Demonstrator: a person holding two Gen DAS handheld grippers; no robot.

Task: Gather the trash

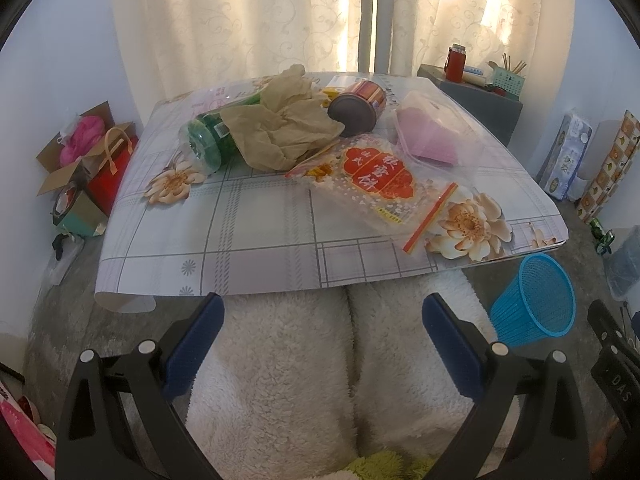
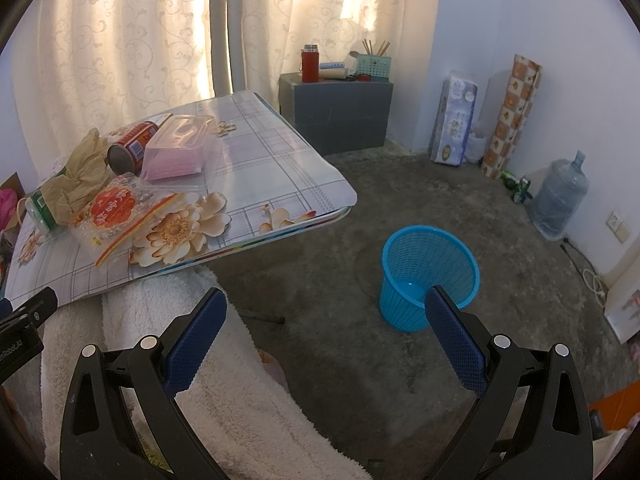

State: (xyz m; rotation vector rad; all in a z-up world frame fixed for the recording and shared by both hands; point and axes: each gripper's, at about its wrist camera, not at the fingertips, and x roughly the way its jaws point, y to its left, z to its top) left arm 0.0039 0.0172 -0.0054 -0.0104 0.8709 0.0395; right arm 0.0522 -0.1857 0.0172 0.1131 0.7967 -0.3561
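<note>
The left gripper (image 1: 320, 320) was spread wide and held nothing, poised above the person's fleece-covered legs (image 1: 320, 360) at the near edge of the low table (image 1: 240, 240). The right gripper (image 2: 326, 316) was likewise wide and unloaded, over the concrete floor, its right finger overlapping the blue mesh bin (image 2: 428, 280) in view. The trash lay on the far half of the table: a printed zip bag (image 1: 376, 184) nearest, crumpled brown paper (image 1: 280, 128) over a green bottle (image 1: 212, 140) at the left, a can (image 1: 358, 106) on its side, and a clear plastic box (image 1: 436, 128) at the right.
</note>
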